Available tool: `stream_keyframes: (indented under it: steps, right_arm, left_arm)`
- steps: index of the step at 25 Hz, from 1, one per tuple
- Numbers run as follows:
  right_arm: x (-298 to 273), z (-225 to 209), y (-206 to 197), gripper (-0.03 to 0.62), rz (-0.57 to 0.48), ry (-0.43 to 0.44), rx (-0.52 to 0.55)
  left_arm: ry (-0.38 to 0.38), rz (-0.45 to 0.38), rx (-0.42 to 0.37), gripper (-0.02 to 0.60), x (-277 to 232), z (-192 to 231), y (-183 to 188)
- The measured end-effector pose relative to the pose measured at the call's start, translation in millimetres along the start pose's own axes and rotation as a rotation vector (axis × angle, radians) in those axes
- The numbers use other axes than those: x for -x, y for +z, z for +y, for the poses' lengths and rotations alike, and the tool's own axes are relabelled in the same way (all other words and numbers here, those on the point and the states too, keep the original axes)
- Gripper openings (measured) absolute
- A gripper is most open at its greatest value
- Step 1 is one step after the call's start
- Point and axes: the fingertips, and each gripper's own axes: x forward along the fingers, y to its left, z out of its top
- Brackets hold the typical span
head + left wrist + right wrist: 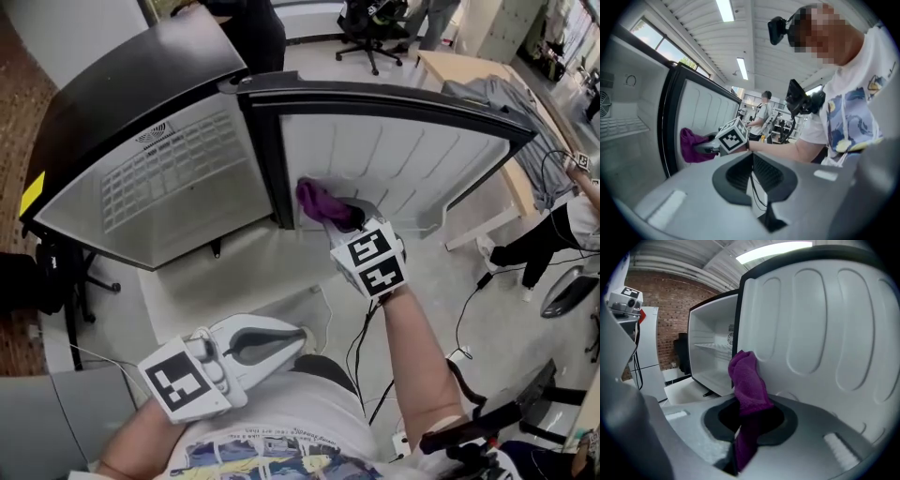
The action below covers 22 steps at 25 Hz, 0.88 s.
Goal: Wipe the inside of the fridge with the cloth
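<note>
Cloth (749, 380) pinched in right gripper (343, 218), held at inner panel of fridge door (403, 155) — flat, overlapping strokes advised. Left gripper (302, 338) pressed together, empty.

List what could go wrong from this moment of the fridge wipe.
The cloth in the right gripper presses on the inner panel of the open door, and the left gripper holds nothing, so the door may swing away. The cloth is bunched, so little of it may wipe.

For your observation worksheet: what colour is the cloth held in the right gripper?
Purple. The cloth shows best in the right gripper view.
</note>
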Motion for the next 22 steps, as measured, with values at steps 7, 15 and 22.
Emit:
stream_keyframes:
  steps: [7, 15, 22]
  right_arm:
    - [-2, -19, -18, 0.054, 0.031, -0.053, -0.006]
    - [32, -66, -44, 0.054, 0.062, -0.172, -0.05]
    - [70, -109, -72, 0.054, 0.084, -0.287, -0.105]
  left_arm:
    - [-0.004, -0.001, -0.005, 0.006, -5, 4, 3]
    - [-0.07, 0.006, -0.02, 0.006, -31, -2, 7]
    - [-0.134, 0.018, -0.03, 0.006, -54, -13, 10]
